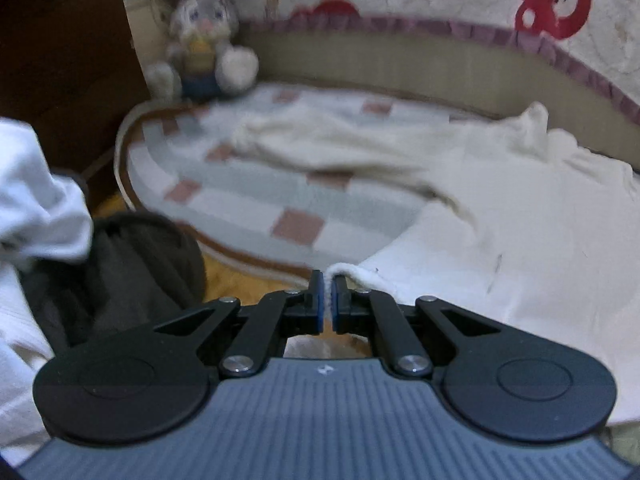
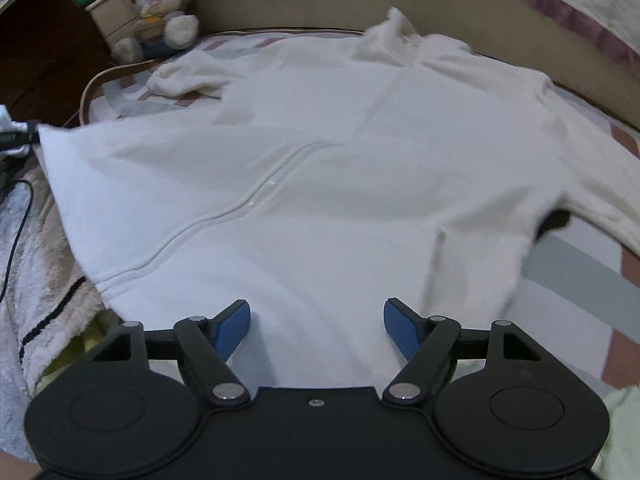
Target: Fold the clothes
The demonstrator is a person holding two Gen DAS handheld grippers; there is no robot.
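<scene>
A white fleece zip jacket [image 2: 320, 168] lies spread on a checked bed cover [image 2: 580, 280], zip up, collar at the far end. In the left wrist view the jacket [image 1: 500, 220] fills the right side, one sleeve stretched to the left. My left gripper [image 1: 329, 300] is shut on the jacket's near hem corner, with white fabric pinched between the blue pads [image 1: 318, 300]. My right gripper [image 2: 317, 328] is open and empty, just above the jacket's near hem, right of the zip.
A grey plush rabbit [image 1: 204, 48] sits at the bed's far left corner by the padded headboard [image 1: 400, 64]. Dark and white clothes [image 1: 120, 272] are piled at the left. A beige blanket [image 2: 40, 260] and a black cable [image 2: 16, 220] lie left of the jacket.
</scene>
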